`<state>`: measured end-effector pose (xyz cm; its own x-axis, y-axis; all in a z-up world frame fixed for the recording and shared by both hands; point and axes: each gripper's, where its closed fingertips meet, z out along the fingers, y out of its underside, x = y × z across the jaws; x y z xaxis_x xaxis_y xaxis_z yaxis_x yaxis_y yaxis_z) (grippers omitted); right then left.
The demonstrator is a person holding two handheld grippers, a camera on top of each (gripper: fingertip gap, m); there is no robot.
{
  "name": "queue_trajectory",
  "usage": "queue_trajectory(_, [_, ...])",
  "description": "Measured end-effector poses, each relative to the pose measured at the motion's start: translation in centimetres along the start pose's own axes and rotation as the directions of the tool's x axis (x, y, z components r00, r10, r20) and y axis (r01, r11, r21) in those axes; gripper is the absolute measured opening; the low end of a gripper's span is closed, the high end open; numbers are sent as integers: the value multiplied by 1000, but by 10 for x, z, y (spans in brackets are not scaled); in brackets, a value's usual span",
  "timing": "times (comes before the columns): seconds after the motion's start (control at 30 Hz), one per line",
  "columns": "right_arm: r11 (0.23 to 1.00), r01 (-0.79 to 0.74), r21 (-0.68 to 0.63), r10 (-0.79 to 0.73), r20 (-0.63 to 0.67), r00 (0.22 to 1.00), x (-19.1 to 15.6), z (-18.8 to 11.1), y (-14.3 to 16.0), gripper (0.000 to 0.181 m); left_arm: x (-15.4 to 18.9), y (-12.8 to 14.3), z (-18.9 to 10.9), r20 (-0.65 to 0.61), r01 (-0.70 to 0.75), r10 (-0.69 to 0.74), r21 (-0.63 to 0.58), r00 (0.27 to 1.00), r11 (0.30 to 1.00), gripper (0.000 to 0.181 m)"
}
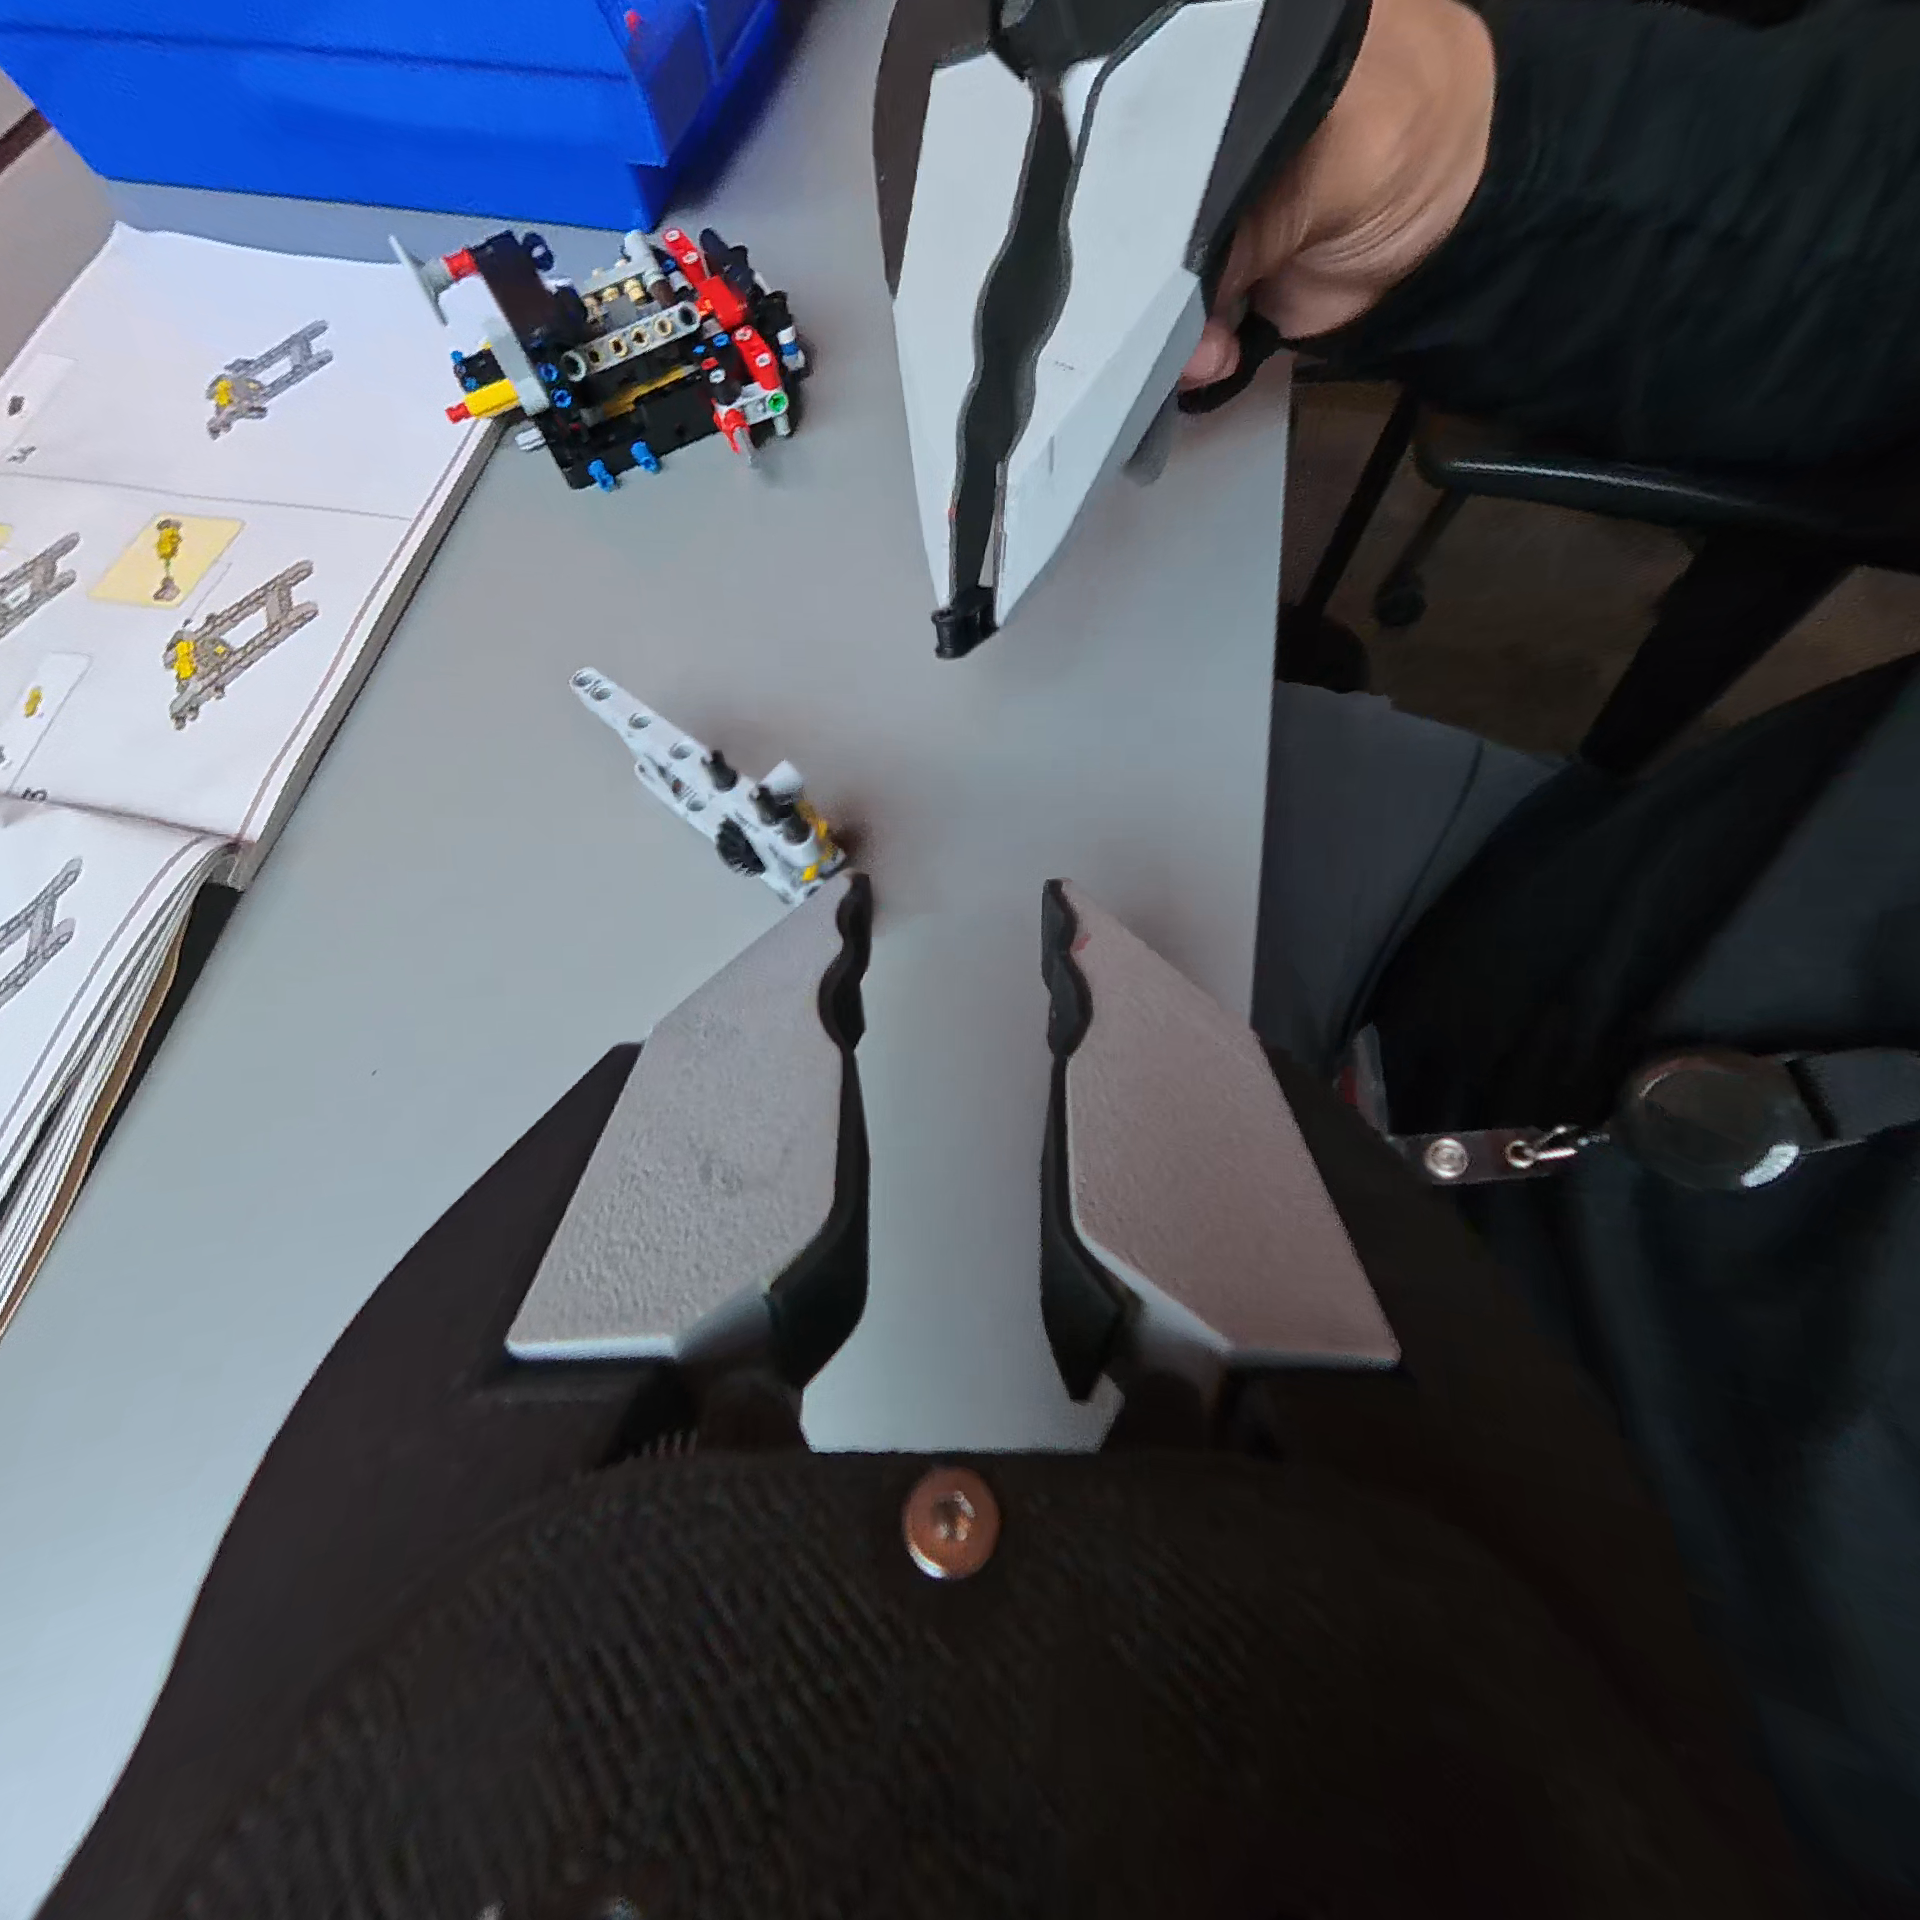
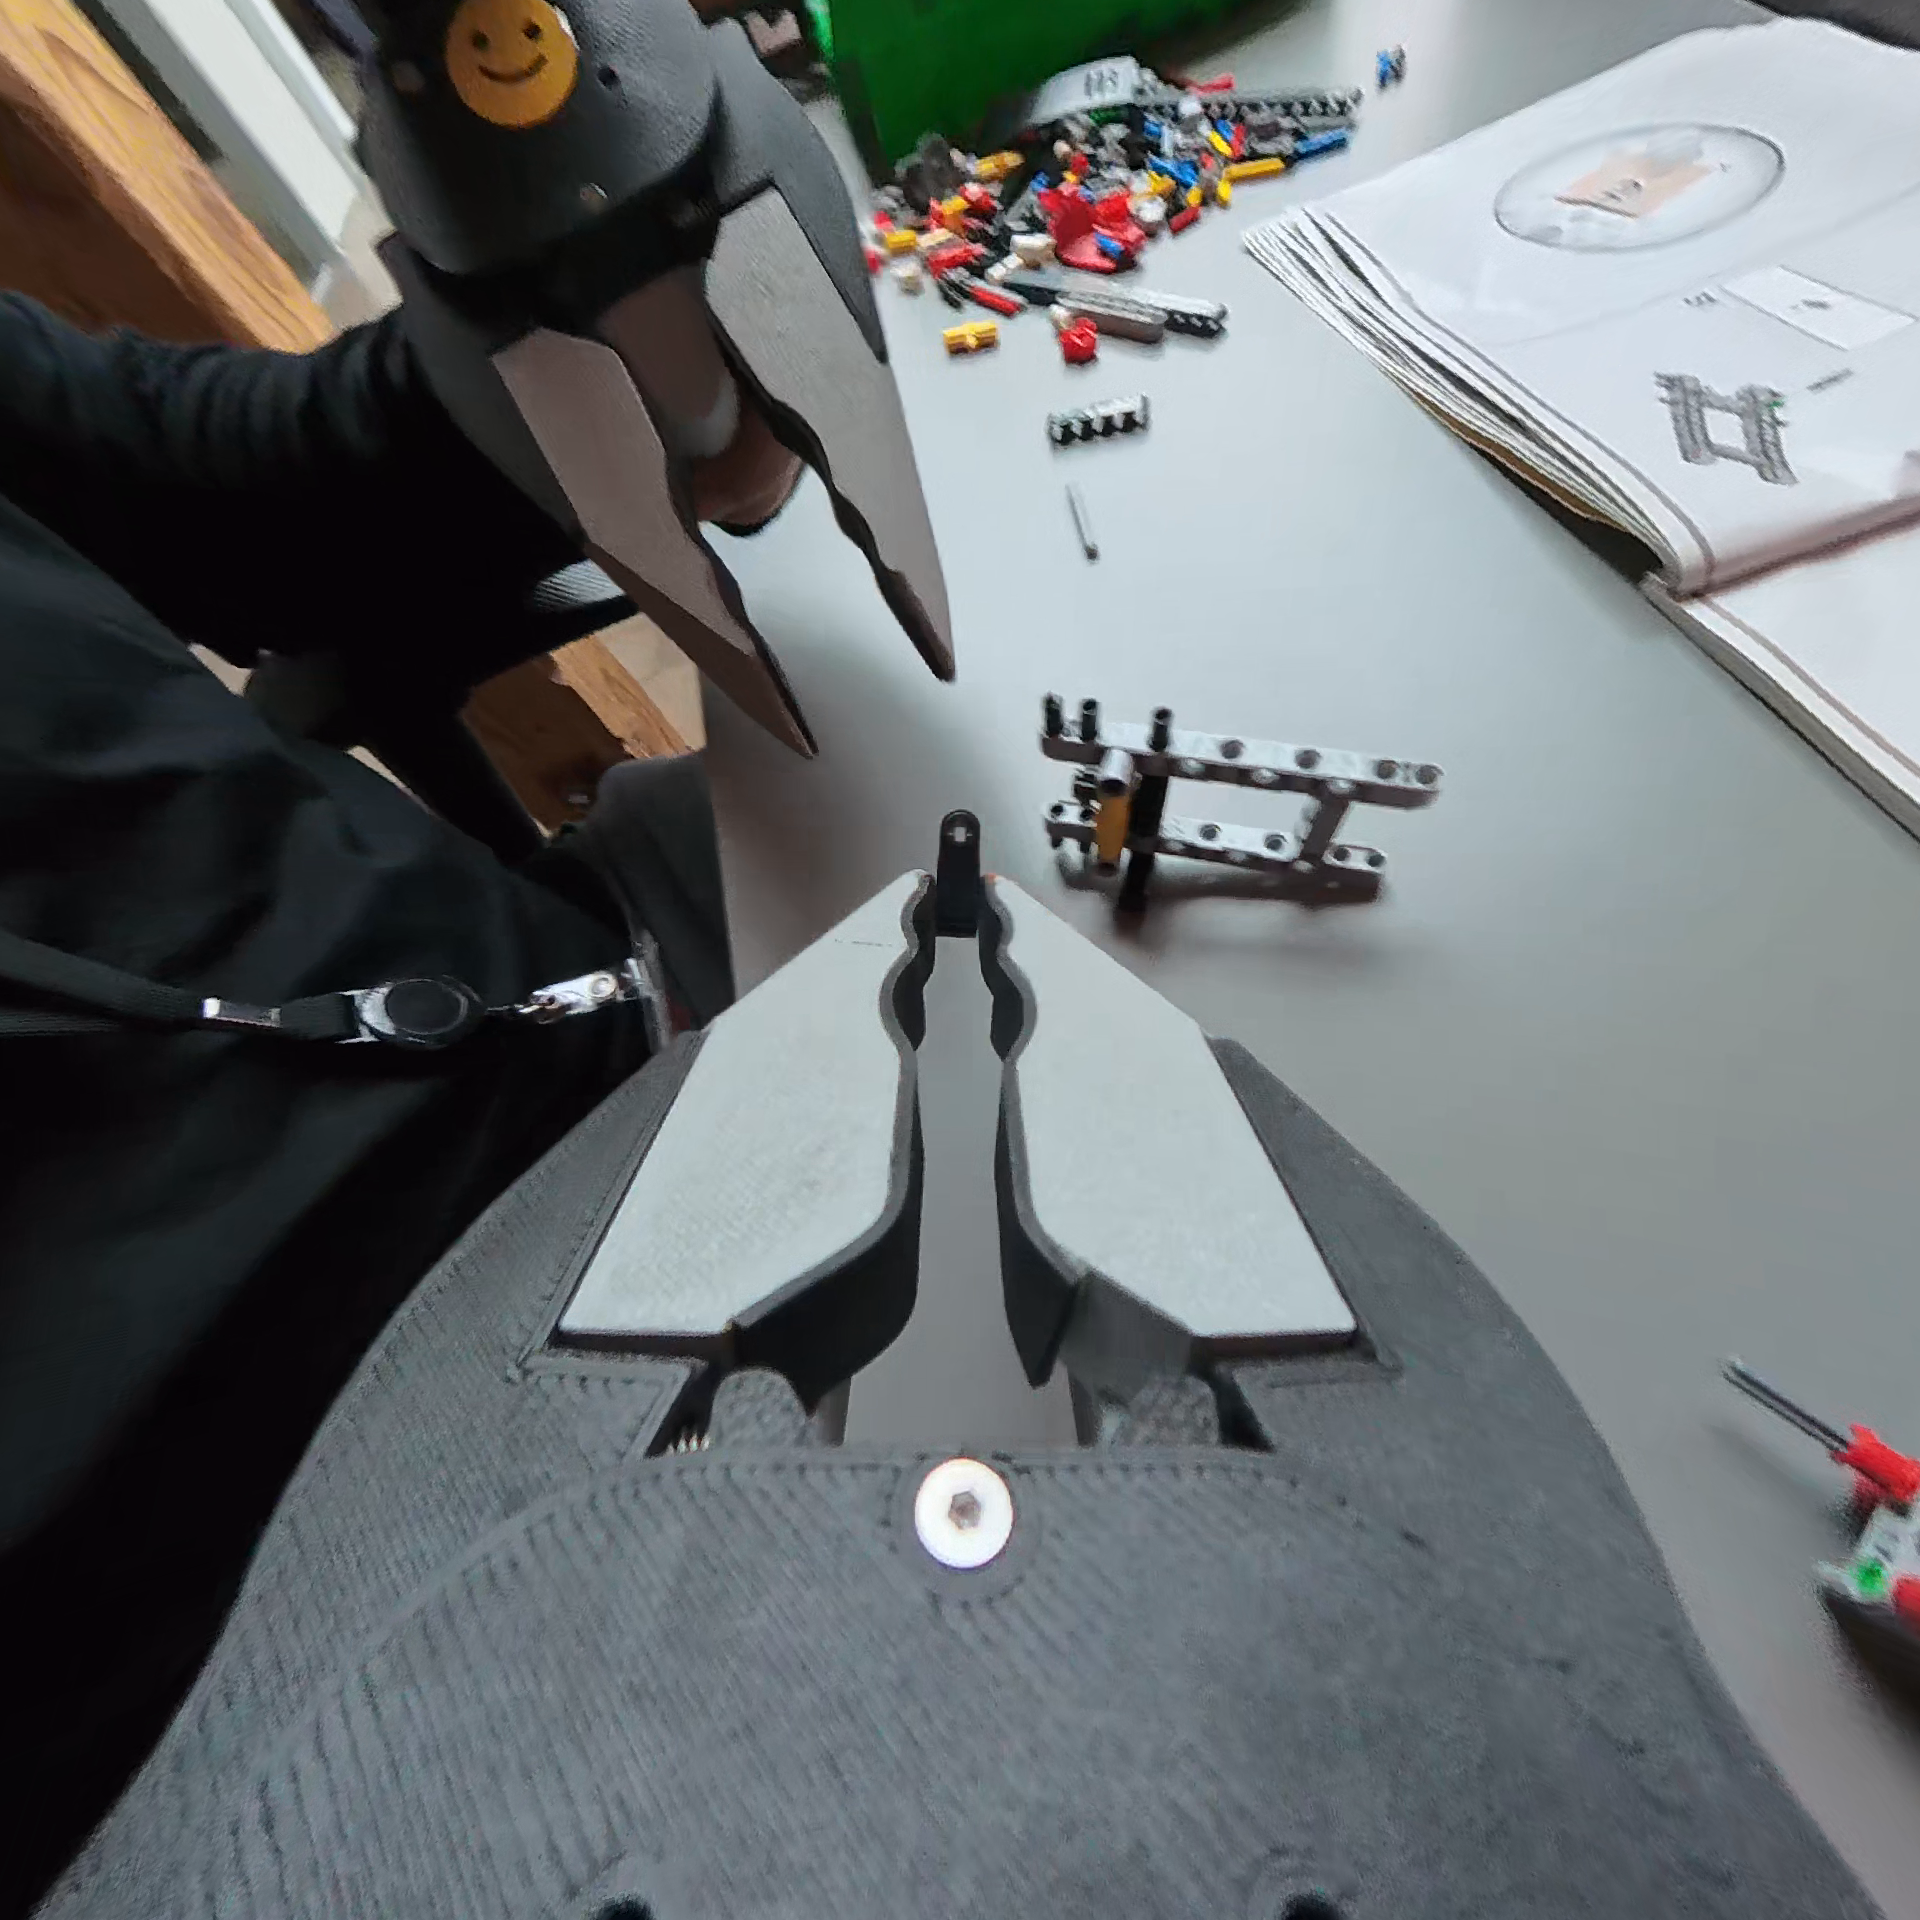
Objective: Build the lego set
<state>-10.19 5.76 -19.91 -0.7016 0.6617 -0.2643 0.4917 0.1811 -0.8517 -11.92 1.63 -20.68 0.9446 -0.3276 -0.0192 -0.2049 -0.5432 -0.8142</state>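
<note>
Lego frame assembly (image 2: 1236, 805), grey with black pins, lies on the grey table (image 2: 1351, 1091). Right gripper (image 2: 957, 883) pinches a small black connector (image 2: 958, 871) just beside the assembly; left gripper (image 1: 951, 899) is spread wide, empty, near it.

A grey table (image 1: 540, 1091) stands by a black chair (image 1: 1621, 488) and wooden furniture (image 2: 114, 208).

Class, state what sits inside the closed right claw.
A small black plastic connector piece is pinched at the right claw's tips, its round end protruding. The clamped lower part is hidden.
</note>
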Motion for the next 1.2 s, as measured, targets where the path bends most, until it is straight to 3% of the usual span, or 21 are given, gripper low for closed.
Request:
queue_trajectory(0.1, [999,27,41,-29,44,999,-13,2,-7,4,12,-11,4,-21,9,-8,19,1000,1000,29])
queue_trajectory(0.23, [979,9,202,-30,102,994,-30,2,-30,4,18,-23,13,-32,60,-58,86,998,994,33])
queue_trajectory(0.3, [965,-16,261,-19,129,991,-35,1,-40,4,8,-30,13,36,59,-66,154,997,986,33])
queue_trajectory(0.37, [970,-30,241,-2,133,991,-34,4,-38,4,7,-42,3,73,6,-26,259,997,966,29])
queue_trajectory(0.43, [970,-17,242,-13,122,992,-33,3,-37,4,6,-43,-3,79,-23,2,269,997,963,25])
queue_trajectory(0.63, [970,-26,242,-12,155,988,-36,5,-36,4,21,-49,-7,-63,17,3,312,998,950,25])
queue_trajectory(0.87, [972,87,219,-109,93,990,-36,10,-29,4,21,-47,-7,-244,238,-164,313,956,920,9])
queue_trajectory(1.0, [973,78,218,-100,92,991,-34,12,-27,4,19,-46,-7,-310,333,-241,292,920,897,5])
queue_trajectory(1.1, [976,70,206,-79,35,996,-23,15,-25,5,11,-41,-3,-301,397,-317,259,900,881,4])
queue_trajectory(1.2, [977,163,138,-132,-207,969,2,11,-22,12,-11,-29,2,-219,508,-465,225,858,831,4])
